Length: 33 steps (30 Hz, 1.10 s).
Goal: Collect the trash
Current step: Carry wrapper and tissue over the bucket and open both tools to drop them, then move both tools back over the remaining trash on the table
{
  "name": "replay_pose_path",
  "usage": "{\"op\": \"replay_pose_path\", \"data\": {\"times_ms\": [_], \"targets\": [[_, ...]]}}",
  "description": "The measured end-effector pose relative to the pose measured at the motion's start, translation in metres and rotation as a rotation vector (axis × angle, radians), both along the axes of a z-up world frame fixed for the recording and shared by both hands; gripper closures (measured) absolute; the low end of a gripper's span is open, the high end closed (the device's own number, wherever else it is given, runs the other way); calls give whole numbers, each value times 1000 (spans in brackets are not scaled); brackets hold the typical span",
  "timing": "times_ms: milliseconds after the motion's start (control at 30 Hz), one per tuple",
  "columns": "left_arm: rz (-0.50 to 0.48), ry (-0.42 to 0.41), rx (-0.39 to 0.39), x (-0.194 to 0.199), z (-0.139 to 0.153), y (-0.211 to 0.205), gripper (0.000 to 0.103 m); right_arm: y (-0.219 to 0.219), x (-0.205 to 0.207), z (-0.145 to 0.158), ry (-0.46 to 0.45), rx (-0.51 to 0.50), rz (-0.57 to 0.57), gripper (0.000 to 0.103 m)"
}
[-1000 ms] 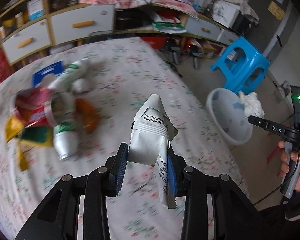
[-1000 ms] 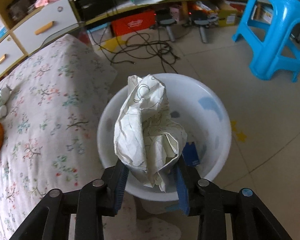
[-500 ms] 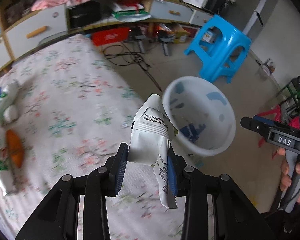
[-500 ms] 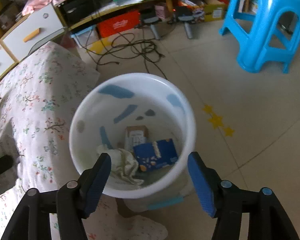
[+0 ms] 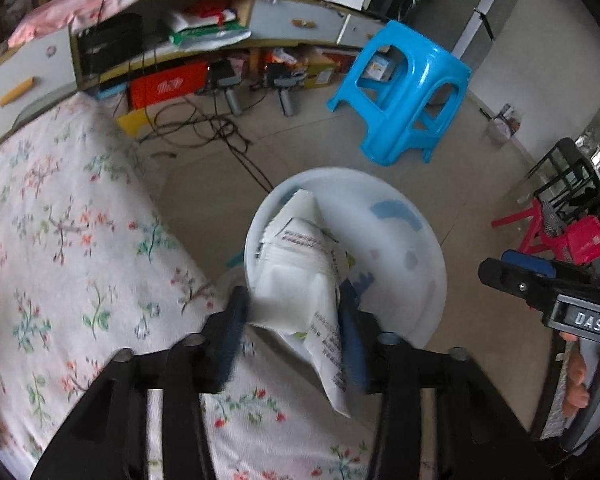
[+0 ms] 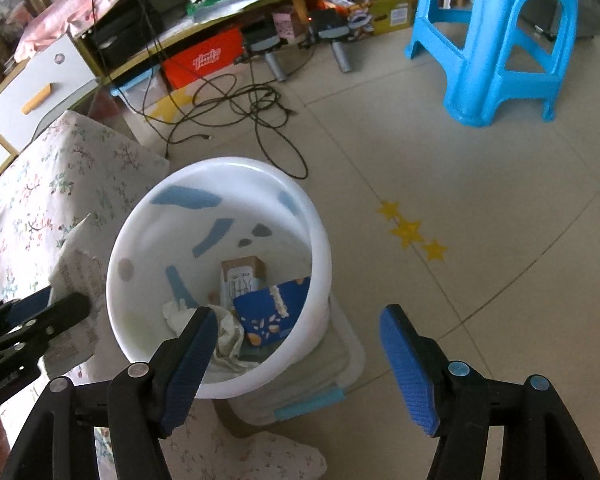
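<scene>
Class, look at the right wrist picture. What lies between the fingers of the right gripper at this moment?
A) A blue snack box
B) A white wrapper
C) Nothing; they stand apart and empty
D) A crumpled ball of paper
C: the right gripper has its fingers spread with only floor and the white bin seen beyond them; the crumpled paper lies inside the bin.

Right tongs [image 6: 300, 354] stand wide apart, empty, above the white bin [image 6: 320, 236] holding trash.
</scene>
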<state>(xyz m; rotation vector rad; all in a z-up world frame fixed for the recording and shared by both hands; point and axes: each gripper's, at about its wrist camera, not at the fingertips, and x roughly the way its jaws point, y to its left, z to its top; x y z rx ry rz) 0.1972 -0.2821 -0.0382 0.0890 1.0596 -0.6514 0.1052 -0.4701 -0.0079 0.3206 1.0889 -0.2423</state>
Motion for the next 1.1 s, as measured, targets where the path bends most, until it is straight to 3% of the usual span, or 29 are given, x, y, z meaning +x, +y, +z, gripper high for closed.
{"op": "replay_pose_path", "data": {"times_ms": [33, 67, 567, 1100], "targets": [[3, -15, 15, 0, 0, -2, 32, 0, 0, 1, -2, -2, -1, 32], [4, -28, 24, -1, 1, -3, 27, 1, 0, 1, -4, -3, -1, 32], [57, -122, 101, -22, 23, 35, 4, 14, 3, 10, -23, -18, 18, 29], [183, -132, 134, -55, 34, 142, 3, 81, 21, 24, -59, -32, 113, 24]]}}
